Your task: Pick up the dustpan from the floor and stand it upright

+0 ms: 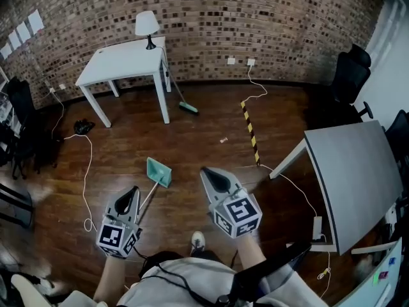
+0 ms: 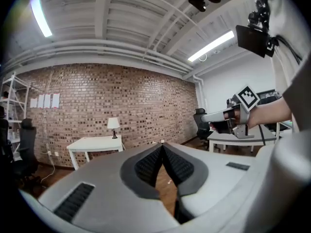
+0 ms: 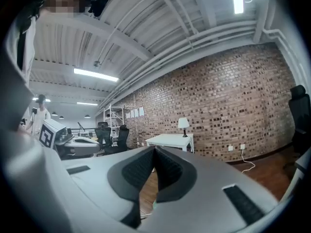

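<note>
Both grippers held out over the wood floor (image 1: 192, 139), pointing toward the brick wall (image 1: 255, 18). Left gripper (image 1: 133, 189): jaws closed tip to tip, nothing between them; its own view looks past the closed tips to bare floor. Right gripper (image 1: 206, 171): jaws likewise pressed together, nothing gripped. Dustpan (image 1: 158, 171) lies flat on the floor, not upright; teal pan end points away from the person, and the pale handle runs back toward the left gripper, passing just to its right in the head view. From that view the pan sits between the two gripper tips; neither has it. Contact between handle and left gripper: cannot tell. Surroundings: white table (image 1: 128, 62) with a lamp (image 1: 147, 25) by the wall, broom (image 1: 185, 104) leaning at the table's right leg, yellow-black strip (image 1: 250, 133) on the floor, grey desk (image 1: 358, 171) at right
</note>
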{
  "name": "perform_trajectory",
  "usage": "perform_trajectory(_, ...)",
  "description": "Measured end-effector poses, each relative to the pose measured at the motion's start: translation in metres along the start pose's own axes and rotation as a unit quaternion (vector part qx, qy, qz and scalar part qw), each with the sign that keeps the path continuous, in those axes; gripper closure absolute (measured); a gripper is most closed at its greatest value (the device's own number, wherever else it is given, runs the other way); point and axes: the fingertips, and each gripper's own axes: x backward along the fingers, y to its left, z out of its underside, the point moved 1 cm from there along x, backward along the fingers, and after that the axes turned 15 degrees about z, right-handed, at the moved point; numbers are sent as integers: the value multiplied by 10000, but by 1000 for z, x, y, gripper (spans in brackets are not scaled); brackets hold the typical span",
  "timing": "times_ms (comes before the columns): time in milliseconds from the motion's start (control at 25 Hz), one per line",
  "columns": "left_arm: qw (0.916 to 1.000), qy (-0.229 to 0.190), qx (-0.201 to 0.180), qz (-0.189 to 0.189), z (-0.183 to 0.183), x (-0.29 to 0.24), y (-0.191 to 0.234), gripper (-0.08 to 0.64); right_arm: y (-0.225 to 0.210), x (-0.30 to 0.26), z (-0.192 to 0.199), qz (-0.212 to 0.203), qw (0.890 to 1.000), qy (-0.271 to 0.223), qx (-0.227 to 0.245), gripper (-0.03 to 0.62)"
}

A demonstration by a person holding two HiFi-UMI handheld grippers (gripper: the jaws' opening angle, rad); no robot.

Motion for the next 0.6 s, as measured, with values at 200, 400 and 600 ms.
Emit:
perform_trajectory(200,9992,-39,374,-98,6,-15,27,565,4,-32,10,-195,9994,267,95,606)
perform_trajectory(400,9990,140,397,-178,21,-14,44,565,10,-46,20,-259,9987,438,66,605)
perform_trajectory(600,9975,125,643,-276,35,2,69,555,25,-65,17,-286,9988,404,59,606)
